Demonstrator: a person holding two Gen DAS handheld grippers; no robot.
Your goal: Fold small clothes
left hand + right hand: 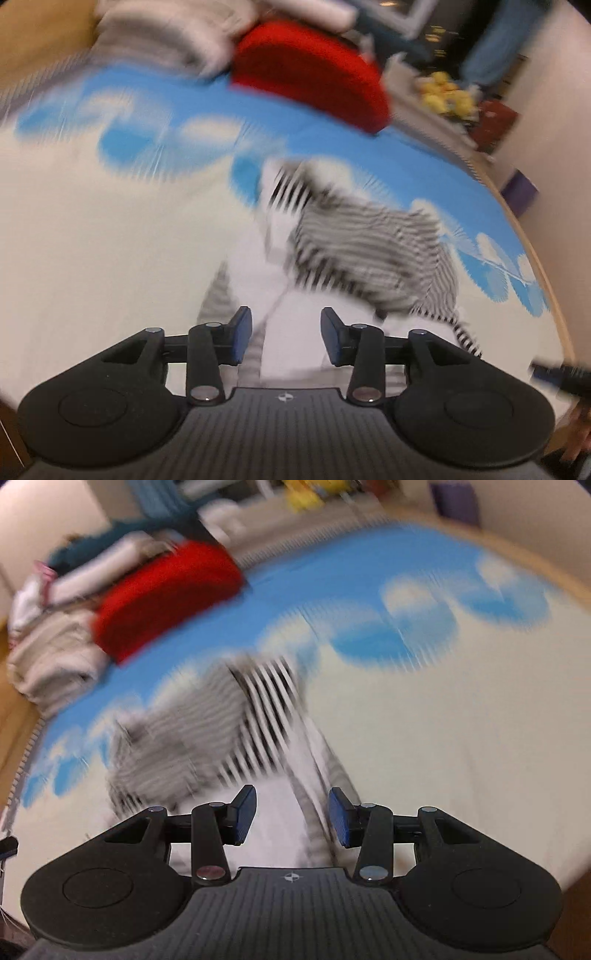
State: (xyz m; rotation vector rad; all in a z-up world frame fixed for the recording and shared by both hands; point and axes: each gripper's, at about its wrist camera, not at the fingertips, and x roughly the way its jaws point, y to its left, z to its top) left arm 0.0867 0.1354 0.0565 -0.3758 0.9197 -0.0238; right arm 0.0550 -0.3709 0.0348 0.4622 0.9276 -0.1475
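Blue-and-white cloud-print bed sheet carries the crumpled black-and-white striped small garment at frame centre. Left gripper and right gripper fingers open, empty. Grasp opposite edges; spread flat before folding.

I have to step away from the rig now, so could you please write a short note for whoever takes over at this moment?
Left gripper: open, holding nothing, above the pale cloth.
Right gripper: open, holding nothing.
The striped garment lies crumpled on the blue-and-white sheet, just ahead of both grippers and in reach of each. Both views are motion-blurred, so its exact outline is hard to tell.
A red folded item and a pile of pale clothes sit at the far edge of the sheet.
Done: the striped garment shows no fold yet.
Left: spread it flat, fold it, probably set it by the pile.
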